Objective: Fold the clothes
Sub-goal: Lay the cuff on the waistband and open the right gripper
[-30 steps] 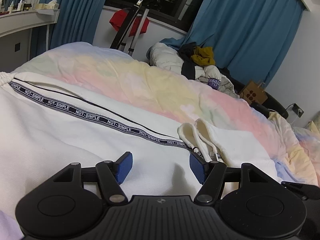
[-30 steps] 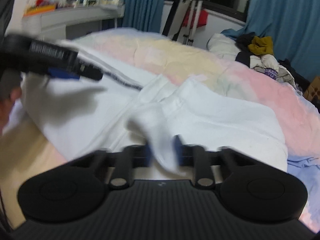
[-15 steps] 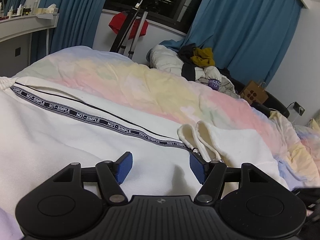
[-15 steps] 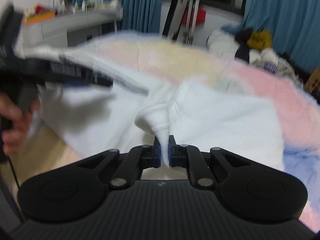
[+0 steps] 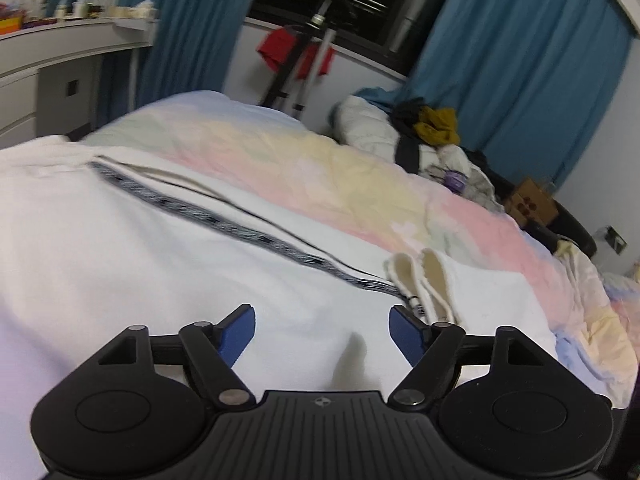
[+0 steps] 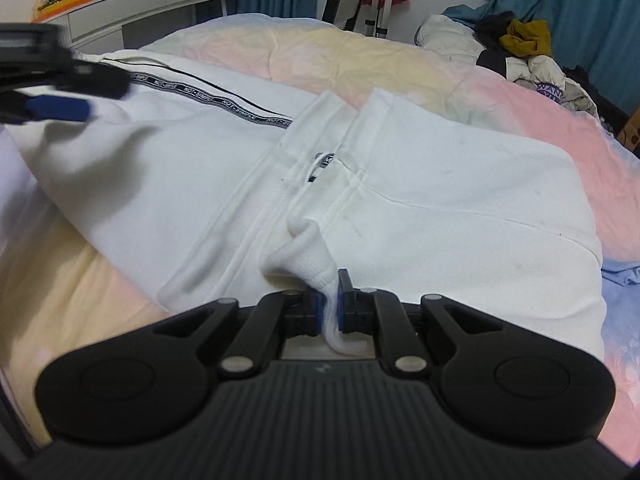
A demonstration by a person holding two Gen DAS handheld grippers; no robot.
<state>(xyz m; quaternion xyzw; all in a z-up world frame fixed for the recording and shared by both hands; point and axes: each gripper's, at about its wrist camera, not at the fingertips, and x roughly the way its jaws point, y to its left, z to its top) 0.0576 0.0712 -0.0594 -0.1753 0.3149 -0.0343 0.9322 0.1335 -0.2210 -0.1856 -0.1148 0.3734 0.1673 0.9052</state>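
Observation:
White sweatpants [image 6: 192,168] with a black lettered side stripe [image 6: 224,102] lie folded on the pastel bed cover; they also show in the left wrist view [image 5: 140,252], with their two ribbed cuffs [image 5: 420,280] to the right. My right gripper [image 6: 329,304] is shut on a ribbed white cuff [image 6: 298,260] at the near edge of the pants. My left gripper [image 5: 322,328] is open and empty, low over the white fabric. It also shows blurred at the far left of the right wrist view [image 6: 56,108].
The pastel bed cover [image 5: 340,176] spreads beyond the pants. A pile of clothes [image 5: 432,136] sits at the bed's far end. A white desk with bottles [image 5: 60,40], a stand with red cloth [image 5: 296,56] and blue curtains [image 5: 520,60] stand behind.
My right gripper closed on the white cuff and has lowered it toward the near edge of the pants. My left gripper stays open and has shifted a little over the fabric.

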